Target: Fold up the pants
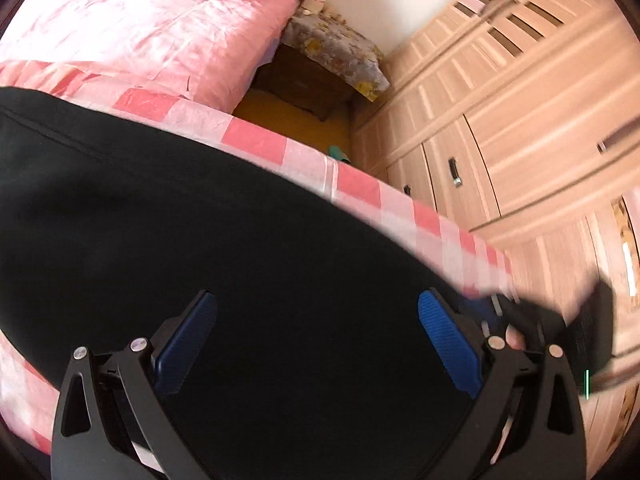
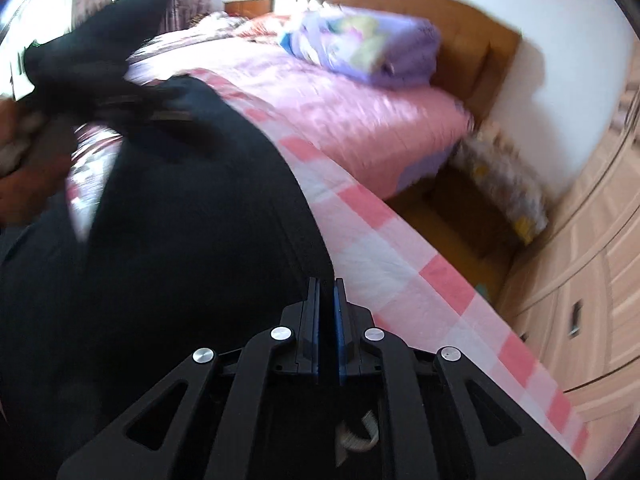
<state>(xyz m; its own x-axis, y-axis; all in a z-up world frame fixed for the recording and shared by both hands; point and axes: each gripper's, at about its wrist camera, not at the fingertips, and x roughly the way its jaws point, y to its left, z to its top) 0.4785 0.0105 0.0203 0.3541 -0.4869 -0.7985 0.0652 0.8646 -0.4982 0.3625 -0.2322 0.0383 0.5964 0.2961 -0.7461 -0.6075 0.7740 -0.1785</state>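
Black pants (image 1: pixel 168 220) lie spread on a pink checked bed sheet (image 1: pixel 256 140). My left gripper (image 1: pixel 318 328) is open, its blue pads apart just above the pants, holding nothing. In the right wrist view the pants (image 2: pixel 180 240) fill the left half. My right gripper (image 2: pixel 327 300) is shut on the pants' edge near the sheet (image 2: pixel 384 248). The other gripper (image 2: pixel 92 56) shows blurred at the upper left, over the far end of the pants. In the left wrist view, the right gripper (image 1: pixel 580 328) is a dark blur at the right.
A folded purple quilt (image 2: pixel 368 48) lies on the pink bedspread (image 1: pixel 140 36) at the bed's head. A nightstand with a floral cover (image 1: pixel 336 48) stands beside the bed. A light wood wardrobe (image 1: pixel 520 120) lines the right side, across a narrow strip of yellow floor (image 1: pixel 296 120).
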